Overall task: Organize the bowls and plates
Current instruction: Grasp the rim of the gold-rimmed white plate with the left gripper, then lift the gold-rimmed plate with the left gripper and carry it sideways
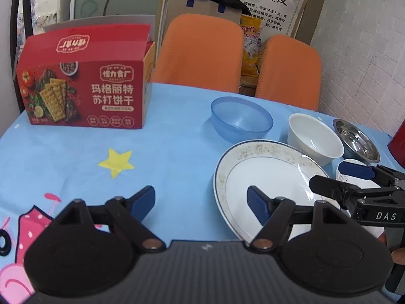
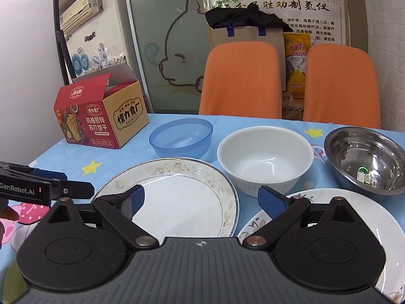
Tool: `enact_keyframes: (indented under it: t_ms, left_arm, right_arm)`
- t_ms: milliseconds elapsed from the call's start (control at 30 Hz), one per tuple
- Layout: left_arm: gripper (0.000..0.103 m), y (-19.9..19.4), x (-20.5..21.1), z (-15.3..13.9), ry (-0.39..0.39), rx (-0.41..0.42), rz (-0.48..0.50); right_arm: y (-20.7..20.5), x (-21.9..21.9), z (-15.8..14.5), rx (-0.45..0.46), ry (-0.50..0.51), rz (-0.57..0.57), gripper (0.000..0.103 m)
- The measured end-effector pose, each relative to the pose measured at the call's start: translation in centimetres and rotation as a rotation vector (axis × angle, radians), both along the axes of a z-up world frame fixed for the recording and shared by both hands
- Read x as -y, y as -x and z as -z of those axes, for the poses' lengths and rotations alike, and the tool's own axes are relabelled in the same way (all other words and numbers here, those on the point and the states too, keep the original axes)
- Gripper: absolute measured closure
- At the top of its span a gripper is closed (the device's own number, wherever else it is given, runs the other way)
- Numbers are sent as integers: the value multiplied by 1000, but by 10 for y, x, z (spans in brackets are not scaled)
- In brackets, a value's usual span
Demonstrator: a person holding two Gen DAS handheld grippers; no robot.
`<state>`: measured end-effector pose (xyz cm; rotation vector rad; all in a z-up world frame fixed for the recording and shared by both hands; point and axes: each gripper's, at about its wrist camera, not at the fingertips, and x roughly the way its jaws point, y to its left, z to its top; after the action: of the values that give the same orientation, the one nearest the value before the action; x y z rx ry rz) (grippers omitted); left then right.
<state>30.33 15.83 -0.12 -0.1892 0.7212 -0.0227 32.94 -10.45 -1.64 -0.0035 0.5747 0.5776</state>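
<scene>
On the blue tablecloth [image 1: 164,157] lie a big white plate with a speckled rim [image 1: 273,177] [image 2: 182,202] and a second plate with a drawn pattern [image 1: 359,182] [image 2: 354,215]. Behind them stand a clear blue bowl [image 1: 241,120] [image 2: 181,136], a white bowl [image 1: 315,139] [image 2: 264,157] and a steel bowl [image 1: 357,139] [image 2: 367,159]. My left gripper [image 1: 201,202] [image 2: 68,182] hovers open at the big plate's left edge, holding nothing. My right gripper [image 2: 202,200] [image 1: 336,177] is open above the gap between the two plates, nothing between its pads.
An opened red cracker box [image 1: 83,86] [image 2: 98,119] stands at the table's far left. Two orange chair backs [image 1: 200,50] [image 2: 240,78] rise behind the far edge, with bags and a poster beyond. A red object [image 1: 398,141] sits at the right edge.
</scene>
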Motion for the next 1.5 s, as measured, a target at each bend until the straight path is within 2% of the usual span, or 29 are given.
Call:
enact_keyframes:
  t_ms: [100, 333, 500, 600, 667, 867, 1033, 1133, 1200, 1500]
  left_arm:
    - [30, -3, -3, 2, 4, 0, 17]
    - [30, 0, -15, 3, 22, 15, 17]
    - [29, 1, -22, 3, 23, 13, -2]
    - [27, -3, -21, 4, 33, 7, -11]
    - [0, -6, -17, 5, 34, 10, -9]
    - [1, -20, 7, 6, -27, 16, 27]
    - [1, -35, 19, 18, -75, -28, 34]
    - [1, -43, 24, 26, -97, -52, 40]
    - [1, -45, 27, 30, -115, -62, 48]
    - [1, -44, 35, 36, -142, -64, 76]
  right_arm:
    - [-3, -5, 2, -17, 7, -29, 0]
    - [-14, -25, 12, -51, 114, -60, 0]
    - [-15, -33, 14, -65, 139, -36, 0]
    - [-14, -37, 14, -71, 120, -52, 0]
    - [-12, -37, 15, -66, 113, -66, 0]
    - [-10, -30, 24, -72, 96, -47, 0]
    - [-2, -39, 31, -53, 129, -71, 0]
    - [3, -48, 35, -15, 196, -69, 0]
    - [4, -46, 37, -1, 188, -64, 0]
    - [6, -47, 36, 0, 197, -66, 0]
